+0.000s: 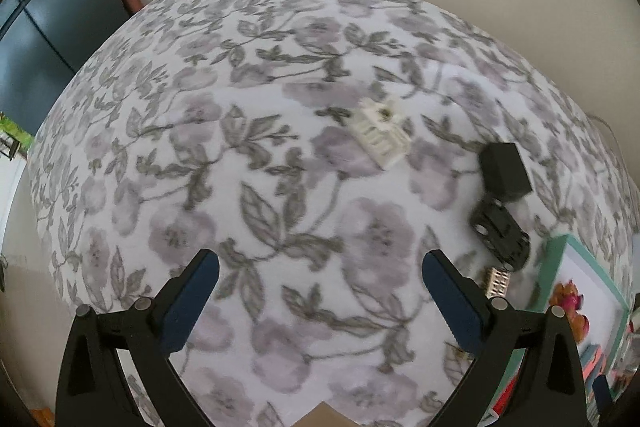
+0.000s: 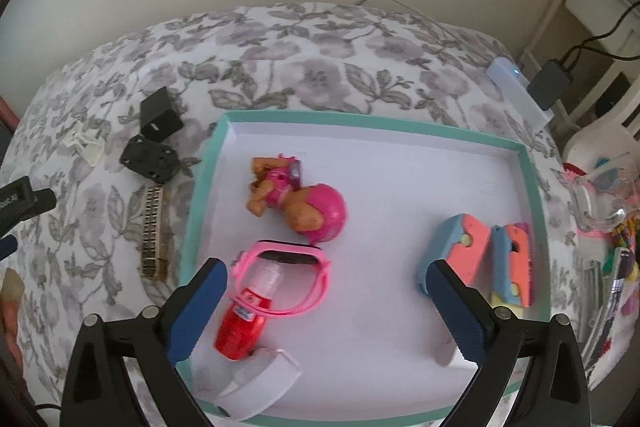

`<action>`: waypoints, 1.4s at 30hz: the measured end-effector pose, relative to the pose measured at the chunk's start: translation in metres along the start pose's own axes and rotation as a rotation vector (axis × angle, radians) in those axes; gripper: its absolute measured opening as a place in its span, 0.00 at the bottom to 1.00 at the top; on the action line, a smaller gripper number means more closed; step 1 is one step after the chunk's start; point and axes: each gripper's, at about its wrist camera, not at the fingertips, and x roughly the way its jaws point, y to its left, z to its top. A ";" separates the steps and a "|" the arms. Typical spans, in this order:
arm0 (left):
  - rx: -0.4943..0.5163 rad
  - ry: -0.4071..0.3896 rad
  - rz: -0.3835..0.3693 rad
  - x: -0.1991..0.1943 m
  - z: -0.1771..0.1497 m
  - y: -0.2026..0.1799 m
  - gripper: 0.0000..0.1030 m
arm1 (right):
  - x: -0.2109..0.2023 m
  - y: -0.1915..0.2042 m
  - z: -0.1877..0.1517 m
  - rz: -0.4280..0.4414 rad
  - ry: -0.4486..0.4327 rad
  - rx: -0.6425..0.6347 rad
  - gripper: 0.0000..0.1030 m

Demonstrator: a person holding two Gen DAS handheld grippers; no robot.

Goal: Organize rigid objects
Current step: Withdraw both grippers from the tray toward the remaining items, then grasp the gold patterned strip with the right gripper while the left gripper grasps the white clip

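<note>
Blue-padded and spread wide, the right gripper (image 2: 326,291) hangs empty over the near end of the teal-rimmed tray (image 2: 200,187), where sorted pieces already lie: a red bottle (image 2: 240,327) threaded through a pink watch (image 2: 288,267), a pink toy pup (image 2: 296,199) beyond, and coral-and-blue blocks (image 2: 480,255) by the right wall. Likely the tray is the collecting place. The left gripper (image 1: 320,275), jaws also apart and holding nothing, hovers over the floral bedspread (image 1: 240,147), facing what is still loose: a gold harmonica (image 2: 152,235) just beside the tray, a black bracket (image 1: 500,231), a black cube (image 1: 504,167), and, farthest, a white plastic part (image 1: 380,133).
</note>
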 end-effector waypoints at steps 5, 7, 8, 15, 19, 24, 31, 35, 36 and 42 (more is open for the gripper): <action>-0.024 0.025 0.008 0.012 0.005 0.018 0.98 | 0.001 0.019 0.003 0.033 0.001 -0.023 0.98; -0.036 0.035 0.014 0.016 0.007 0.024 0.98 | 0.001 0.028 0.005 0.045 -0.004 -0.039 0.98; -0.041 0.037 0.016 0.018 0.008 0.027 0.98 | 0.000 0.033 0.006 0.051 -0.010 -0.048 0.98; -0.104 0.047 0.031 0.025 0.013 0.054 0.98 | -0.007 0.063 0.017 0.108 -0.065 -0.080 0.98; -0.160 0.025 0.061 0.023 0.019 0.076 0.98 | -0.005 0.081 0.020 0.132 -0.075 -0.111 0.93; -0.135 -0.056 0.160 0.018 0.021 0.089 0.98 | -0.002 0.100 0.022 0.149 -0.087 -0.168 0.86; -0.115 -0.031 0.132 0.033 0.022 0.088 0.98 | 0.010 0.116 0.021 0.164 -0.061 -0.216 0.70; -0.082 -0.026 0.085 0.039 0.025 0.075 0.98 | 0.022 0.120 0.021 0.164 -0.025 -0.221 0.55; -0.074 -0.027 0.072 0.039 0.026 0.071 0.98 | 0.024 0.121 0.020 0.164 -0.019 -0.225 0.54; -0.002 -0.074 0.005 0.035 0.038 0.042 0.98 | 0.039 0.129 0.021 0.154 0.021 -0.245 0.41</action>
